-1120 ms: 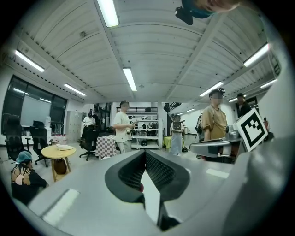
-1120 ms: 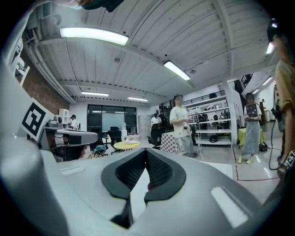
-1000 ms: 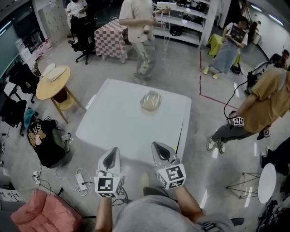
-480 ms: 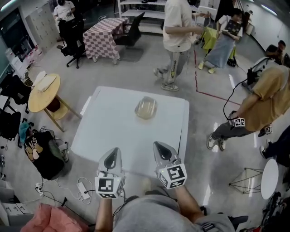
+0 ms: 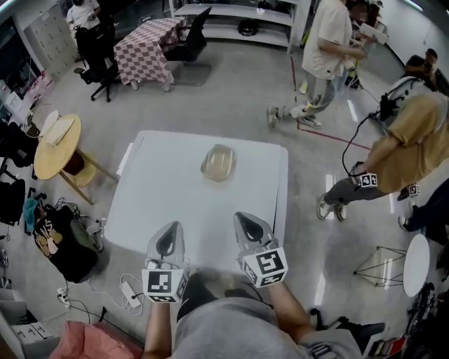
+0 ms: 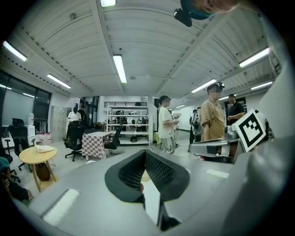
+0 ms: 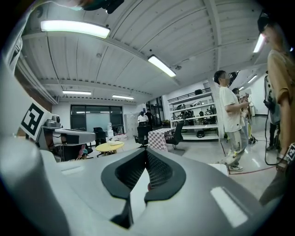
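Holding nothing — left hand-held gripper [image 5: 170, 233], right hand-held gripper [image 5: 246, 222], jaws together.

Head cam: high up, aimed steeply down at the white table [image 5: 175, 203] & floor, w/ left gripper [image 5: 167, 242] & right gripper [image 5: 247, 226] close at bottom edge. Gripper cams: low, right behind own jaws, facing roughly level across room, lots of ceiling. All 3 share checkered table [image 5: 144, 49] & shelves [image 5: 238, 15].
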A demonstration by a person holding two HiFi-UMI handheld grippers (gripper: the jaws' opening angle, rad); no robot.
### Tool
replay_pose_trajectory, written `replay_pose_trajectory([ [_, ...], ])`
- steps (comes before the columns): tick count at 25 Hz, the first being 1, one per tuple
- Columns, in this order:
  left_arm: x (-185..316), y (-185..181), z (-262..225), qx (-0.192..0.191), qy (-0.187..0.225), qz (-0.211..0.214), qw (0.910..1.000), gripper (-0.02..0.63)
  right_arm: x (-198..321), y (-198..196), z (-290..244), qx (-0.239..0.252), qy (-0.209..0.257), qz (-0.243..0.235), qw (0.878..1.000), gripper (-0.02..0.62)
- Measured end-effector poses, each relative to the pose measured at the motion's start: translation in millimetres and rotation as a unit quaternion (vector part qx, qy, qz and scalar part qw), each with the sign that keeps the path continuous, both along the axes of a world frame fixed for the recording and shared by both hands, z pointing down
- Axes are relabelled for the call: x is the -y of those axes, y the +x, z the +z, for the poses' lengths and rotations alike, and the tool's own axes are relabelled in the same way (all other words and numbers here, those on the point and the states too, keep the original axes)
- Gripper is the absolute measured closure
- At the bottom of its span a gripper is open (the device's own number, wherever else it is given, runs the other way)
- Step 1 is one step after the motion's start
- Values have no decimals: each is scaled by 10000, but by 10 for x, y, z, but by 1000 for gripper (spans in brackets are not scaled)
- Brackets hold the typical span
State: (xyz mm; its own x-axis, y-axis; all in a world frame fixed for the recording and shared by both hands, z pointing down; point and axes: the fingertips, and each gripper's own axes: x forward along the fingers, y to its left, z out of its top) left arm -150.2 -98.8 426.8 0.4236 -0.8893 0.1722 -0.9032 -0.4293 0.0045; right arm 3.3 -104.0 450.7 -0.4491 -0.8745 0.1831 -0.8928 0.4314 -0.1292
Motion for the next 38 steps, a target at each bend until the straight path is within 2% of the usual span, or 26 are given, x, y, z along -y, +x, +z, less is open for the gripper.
replay_pose_trajectory([
  [11,614,39,57,-60,-70,679,9977,595,415,11,78,-70,-79,652,9978,592],
  [21,1182,248,321,-30,-423,1277,9909,595,778,184,249,-54,-393,1225,9917,592],
  [29,1503,324,758,-5,-806,1519,9851,595,1048,204,670,-63,-744,1393,9874,592],
  [38,1905,401,1278,13,-1247,1548,9800,595,1425,293,1148,18,-1156,1465,9824,592],
])
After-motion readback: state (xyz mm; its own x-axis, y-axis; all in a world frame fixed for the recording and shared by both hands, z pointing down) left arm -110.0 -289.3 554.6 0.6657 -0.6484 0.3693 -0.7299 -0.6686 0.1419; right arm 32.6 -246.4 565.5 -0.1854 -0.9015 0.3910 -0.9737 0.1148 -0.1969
